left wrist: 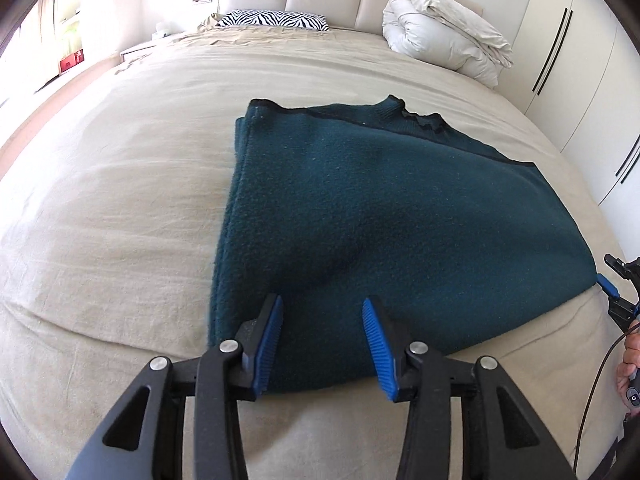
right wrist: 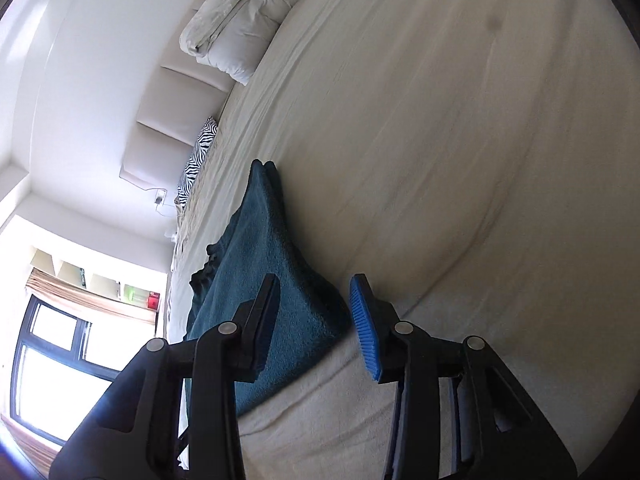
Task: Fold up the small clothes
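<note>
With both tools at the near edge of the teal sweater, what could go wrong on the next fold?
The left tool stands open over the teal sweater, so it may pinch only the top layer. The right tool, rolled sideways at the corner with jaws apart, might catch the beige bedsheet too, dragging it along.

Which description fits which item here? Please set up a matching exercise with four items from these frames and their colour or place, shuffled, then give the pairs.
Items:
1. sweater
2. duvet
3. pillow
4. left gripper

Descriptions:
A. zebra-striped, at the headboard
B. dark teal, lying flat on the bed
C. white, rolled up in the bed's far corner
D. jaws apart over the garment's near hem

Pairs: 1-B, 2-C, 3-A, 4-D
</note>
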Motion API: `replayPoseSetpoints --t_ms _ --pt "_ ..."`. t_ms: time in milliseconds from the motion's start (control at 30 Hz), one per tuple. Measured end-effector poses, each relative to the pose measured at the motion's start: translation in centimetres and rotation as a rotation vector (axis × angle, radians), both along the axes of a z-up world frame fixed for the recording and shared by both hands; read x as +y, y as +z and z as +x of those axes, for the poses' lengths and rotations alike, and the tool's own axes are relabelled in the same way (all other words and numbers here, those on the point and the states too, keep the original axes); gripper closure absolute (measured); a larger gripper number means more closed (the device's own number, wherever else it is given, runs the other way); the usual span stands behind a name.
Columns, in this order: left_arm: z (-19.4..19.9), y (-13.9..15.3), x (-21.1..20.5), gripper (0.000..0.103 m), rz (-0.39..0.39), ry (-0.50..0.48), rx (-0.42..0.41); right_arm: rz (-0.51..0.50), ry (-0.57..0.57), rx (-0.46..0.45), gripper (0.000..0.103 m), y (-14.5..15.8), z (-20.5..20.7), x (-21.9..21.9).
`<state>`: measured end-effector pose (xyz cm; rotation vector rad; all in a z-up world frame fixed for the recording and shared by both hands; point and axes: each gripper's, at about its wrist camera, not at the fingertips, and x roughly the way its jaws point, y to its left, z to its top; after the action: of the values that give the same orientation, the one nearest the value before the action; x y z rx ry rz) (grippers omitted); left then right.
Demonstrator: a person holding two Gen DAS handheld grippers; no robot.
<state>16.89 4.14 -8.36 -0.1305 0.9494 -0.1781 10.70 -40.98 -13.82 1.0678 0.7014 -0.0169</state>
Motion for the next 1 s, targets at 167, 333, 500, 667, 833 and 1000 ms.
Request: replayPoseSetpoints --t_ms 167,333,500,667,833,1000 --pt "-1.5 2.3 2.2 0.053 -0.017 0.065 -0.033 0.017 0.092 -0.081 0.067 3.6 -1.5 2.9" --pt "-0.2 4.4 0.2 0.045 -0.044 0.005 -0.083 0.0 0.328 -0.099 0.067 4.9 3.4 12.5" --pt "4.1 4.6 -1.8 0.036 -0.015 -0.024 -0.1 0.014 0.449 -0.092 0.067 4.3 9.9 19.2" --pt "9.4 3.3 -1.9 0.036 0.064 0.009 -0.075 0.022 0.537 -0.082 0.067 4.2 14.7 23.8" --pt "11.5 -0.4 -1.1 0.037 0.079 0.039 0.026 -0.003 0.532 -0.019 0.067 2.2 19.2 23.6" --pt "10.4 -1.8 -0.7 0.029 0.099 0.042 -0.011 0.044 0.422 -0.036 0.069 0.4 19.9 17.7"
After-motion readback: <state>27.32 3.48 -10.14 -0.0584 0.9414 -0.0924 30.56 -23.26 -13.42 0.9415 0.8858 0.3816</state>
